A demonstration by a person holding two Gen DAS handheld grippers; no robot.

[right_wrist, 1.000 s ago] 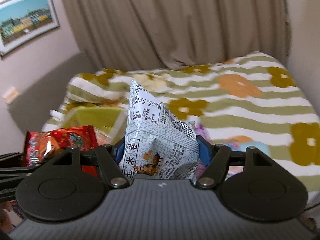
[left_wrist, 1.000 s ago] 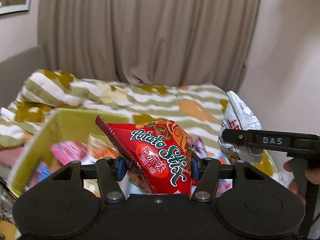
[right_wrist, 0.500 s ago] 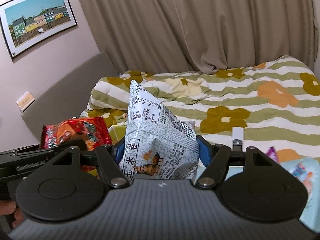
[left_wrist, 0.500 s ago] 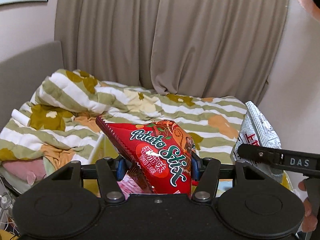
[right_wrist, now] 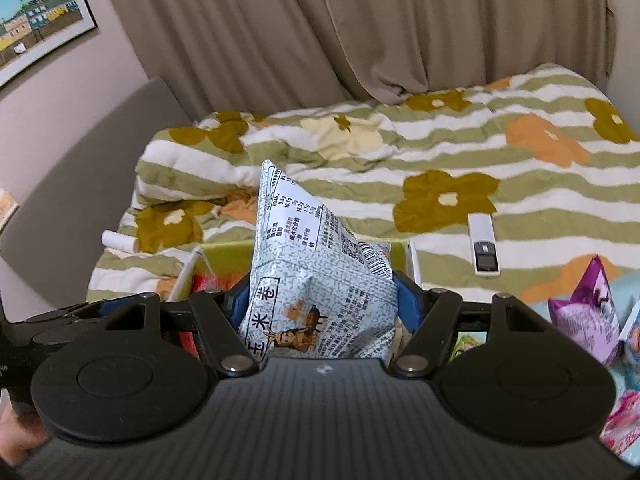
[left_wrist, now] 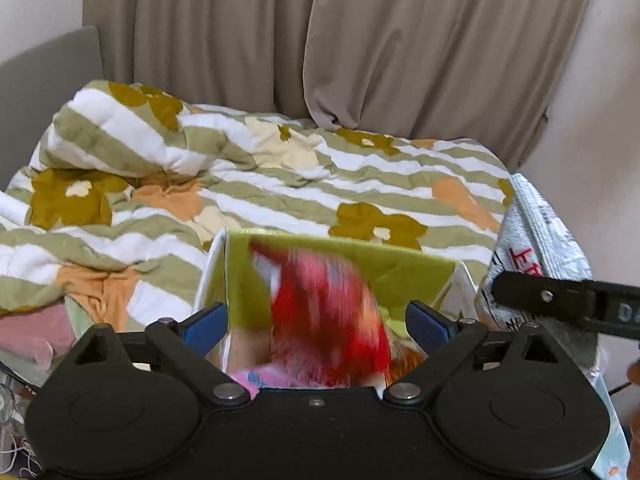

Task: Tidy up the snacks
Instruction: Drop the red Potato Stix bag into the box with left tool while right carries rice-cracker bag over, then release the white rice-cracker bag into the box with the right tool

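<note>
My left gripper [left_wrist: 316,322] has its jaws opening, the blue pads standing wide with nothing pressed between them; the red snack bag [left_wrist: 328,320] is a blur between the two pads, clear of both, over the open green box [left_wrist: 400,268], and its lettering is too smeared to read. My right gripper [right_wrist: 320,300] is clamped on the silver-white snack bag [right_wrist: 312,280], both blue pads pressing its sides. That bag stands upright over the same green box; its face shows large Chinese characters, among them 玉米卷, a small cartoon figure, a table of fine print and a barcode near its right shoulder, the digits too small to make out. In the left view the other gripper's black arm [left_wrist: 568,304] carries white letters, "DA" legible before the edge cuts them off, and red characters show on the silver bag beside it. The box sits on a bed under a quilt [right_wrist: 480,152] striped green and white with mustard and orange flowers, bunched up at the left. A white remote control [right_wrist: 484,248] lies on the quilt right of the box, and a purple snack bag [right_wrist: 584,312] with more packets rests at the right edge. Beige curtains [left_wrist: 320,40] hang behind the bed, with a grey headboard [right_wrist: 80,208] to the left. A framed picture [right_wrist: 36,16] of coloured houses hangs on the wall.
</note>
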